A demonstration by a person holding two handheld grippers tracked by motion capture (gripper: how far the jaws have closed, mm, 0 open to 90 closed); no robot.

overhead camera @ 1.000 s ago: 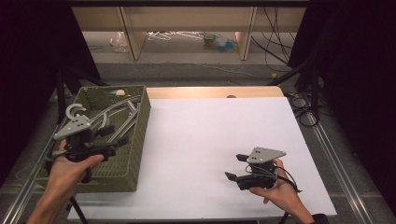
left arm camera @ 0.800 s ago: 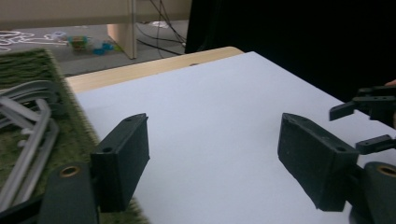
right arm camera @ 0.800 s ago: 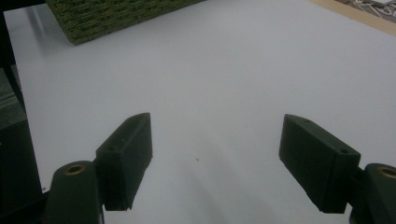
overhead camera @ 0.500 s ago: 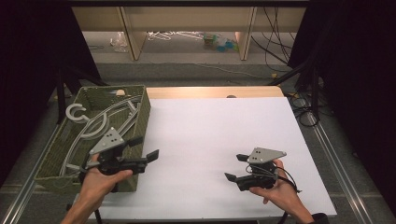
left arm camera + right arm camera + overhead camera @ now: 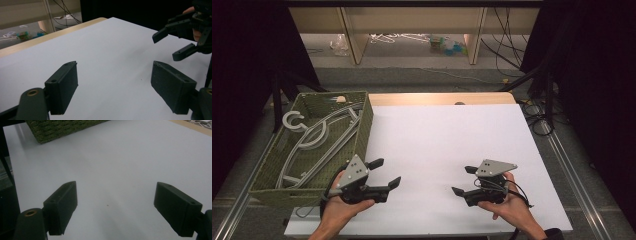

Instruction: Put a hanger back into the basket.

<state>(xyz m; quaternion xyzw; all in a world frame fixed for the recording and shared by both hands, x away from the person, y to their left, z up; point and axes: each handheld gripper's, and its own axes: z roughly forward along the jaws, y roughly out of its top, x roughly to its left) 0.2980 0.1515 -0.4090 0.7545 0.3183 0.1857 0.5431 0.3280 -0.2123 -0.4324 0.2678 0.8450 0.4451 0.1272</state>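
Observation:
A green woven basket stands at the table's left and holds grey plastic hangers. My left gripper hovers low over the white tabletop, just right of the basket's near corner. It is open, its jaws have just been opening, and nothing is between them. In the left gripper view, the left gripper faces the right gripper across bare white surface. My right gripper rests at the front right and points left. It is open, its jaws have just been opening wider, and nothing is between them. The right gripper looks toward the basket.
A wooden strip borders the far edge of the white top. Metal rails run along both sides of the table. Beyond it are shelf legs, cables and small clutter on the floor.
My left gripper has moved right and down, from above the basket to the white tabletop beside its near corner. The right hand has stayed in place.

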